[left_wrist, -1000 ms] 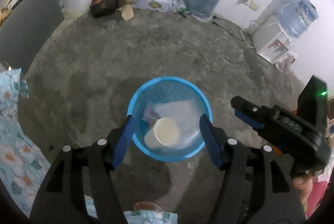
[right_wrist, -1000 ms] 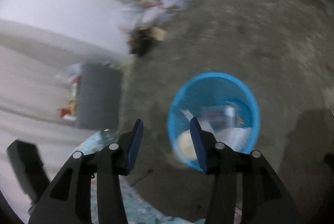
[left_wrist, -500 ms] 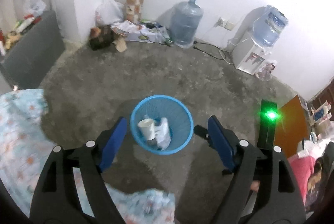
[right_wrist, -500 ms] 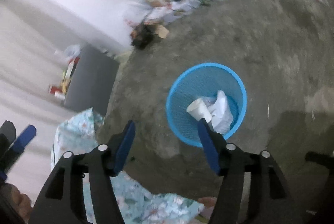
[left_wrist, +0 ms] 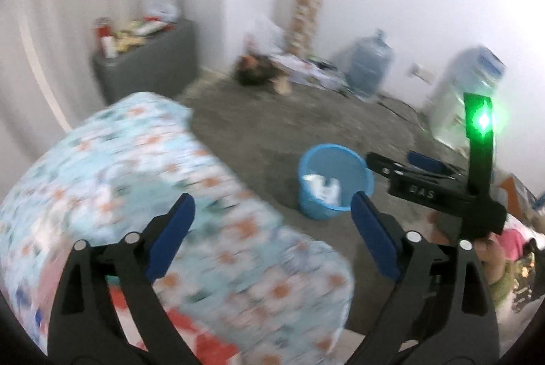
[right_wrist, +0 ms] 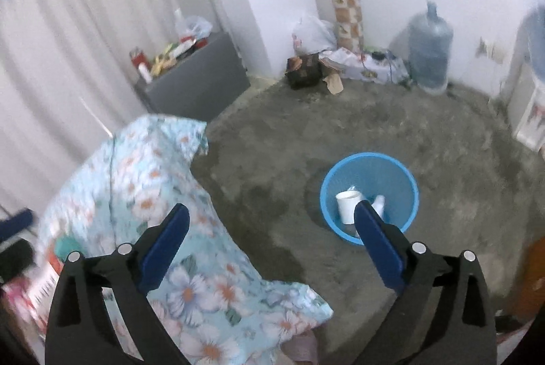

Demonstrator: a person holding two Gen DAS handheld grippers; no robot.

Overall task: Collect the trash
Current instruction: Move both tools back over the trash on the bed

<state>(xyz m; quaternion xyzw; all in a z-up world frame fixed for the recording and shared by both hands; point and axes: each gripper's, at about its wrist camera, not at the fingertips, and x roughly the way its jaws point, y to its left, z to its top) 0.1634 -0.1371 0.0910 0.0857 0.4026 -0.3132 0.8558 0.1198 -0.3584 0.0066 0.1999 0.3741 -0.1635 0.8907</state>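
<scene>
A blue mesh basket stands on the grey concrete floor. It holds a white paper cup and crumpled white trash. My left gripper hangs high above a floral cloth, left of the basket; its jaws are opening wide with nothing between them. My right gripper is also high and back from the basket, jaws opening, nothing between them. In the left wrist view the right gripper, with a green light, is beside the basket. One of the left gripper's blue pads shows at the edge.
A floral cloth covers a surface at the lower left. A grey cabinet with clutter stands by the curtain. A box and bags, a water jug and a water dispenser line the back wall. A person's hand holds the right gripper.
Both grippers rose and drew back from directly over the basket, and their jaws widened. The right wrist view rolled upright. The floral cloth came into view below them.
</scene>
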